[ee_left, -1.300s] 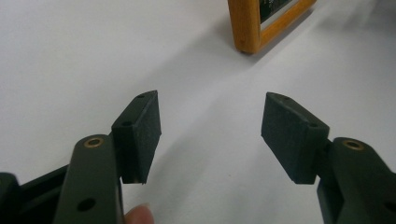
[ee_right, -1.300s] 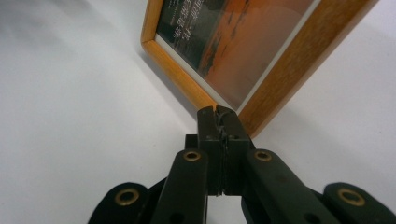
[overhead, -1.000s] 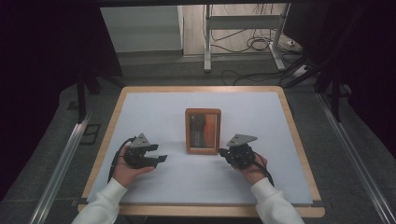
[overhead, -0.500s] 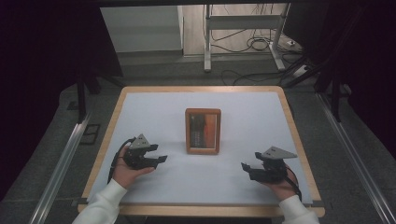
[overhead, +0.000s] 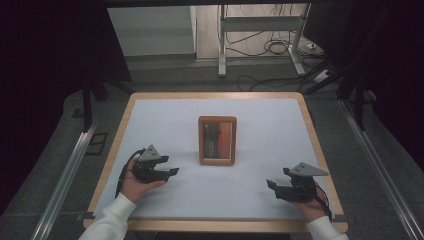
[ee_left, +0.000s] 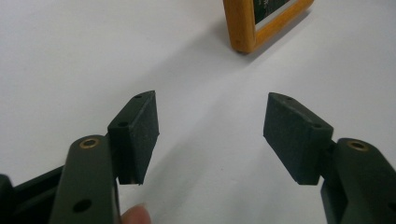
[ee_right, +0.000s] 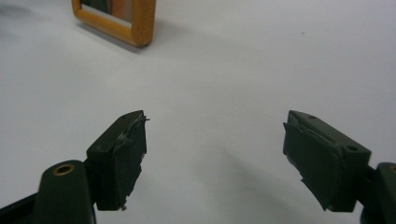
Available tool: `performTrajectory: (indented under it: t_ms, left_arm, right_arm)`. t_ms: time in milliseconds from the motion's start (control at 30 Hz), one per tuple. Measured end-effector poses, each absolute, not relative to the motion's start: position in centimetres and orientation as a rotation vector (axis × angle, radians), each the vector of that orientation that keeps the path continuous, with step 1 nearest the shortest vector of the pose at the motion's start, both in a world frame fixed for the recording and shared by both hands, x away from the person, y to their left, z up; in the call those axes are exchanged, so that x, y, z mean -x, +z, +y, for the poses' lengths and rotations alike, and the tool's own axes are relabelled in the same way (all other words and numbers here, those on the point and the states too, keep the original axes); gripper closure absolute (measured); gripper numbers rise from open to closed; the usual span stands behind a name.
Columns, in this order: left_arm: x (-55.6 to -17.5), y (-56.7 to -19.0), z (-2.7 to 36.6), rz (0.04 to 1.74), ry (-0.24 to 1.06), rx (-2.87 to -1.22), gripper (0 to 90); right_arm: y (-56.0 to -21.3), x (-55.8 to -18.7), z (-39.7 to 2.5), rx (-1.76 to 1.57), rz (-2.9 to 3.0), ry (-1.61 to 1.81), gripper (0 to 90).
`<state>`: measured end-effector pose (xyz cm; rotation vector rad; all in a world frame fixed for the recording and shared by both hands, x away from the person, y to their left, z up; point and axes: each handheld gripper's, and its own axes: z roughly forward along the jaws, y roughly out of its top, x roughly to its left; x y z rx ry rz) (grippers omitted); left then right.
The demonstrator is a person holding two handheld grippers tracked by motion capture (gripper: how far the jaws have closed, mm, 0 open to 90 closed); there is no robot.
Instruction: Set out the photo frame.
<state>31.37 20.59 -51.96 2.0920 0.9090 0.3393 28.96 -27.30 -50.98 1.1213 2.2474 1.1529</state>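
High view: wooden picture frame [overhead: 217,140] lying flat at centre of white table [overhead: 260,200], dark and orange insert under what looks like glazing. Likely light and stiff, glass front fragile and slick — best taken by the wooden rails at opposite long edges, not across the face. Left gripper [overhead: 170,171] near frame's lower-left corner, clear of it, jaws spread wide, nothing between them; left gripper view puts frame corner [ee_left: 261,23] ahead and to the right, pads [ee_left: 140,130] bare. Right gripper [overhead: 270,184] well apart from frame, near table's front right — jaws wide open, empty, worn pads [ee_right: 322,158] over bare tabletop.
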Motion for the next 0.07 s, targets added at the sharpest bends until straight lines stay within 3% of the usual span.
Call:
performTrajectory:
  t_ms: [67]
  left_arm:
    - [-31.38,-51.98,20.7,0.913,0.34,-2.089,35.2]
  right_arm:
    - [-50.99,-28.93,-27.16,-1.113,2.248,1.143,19.5]
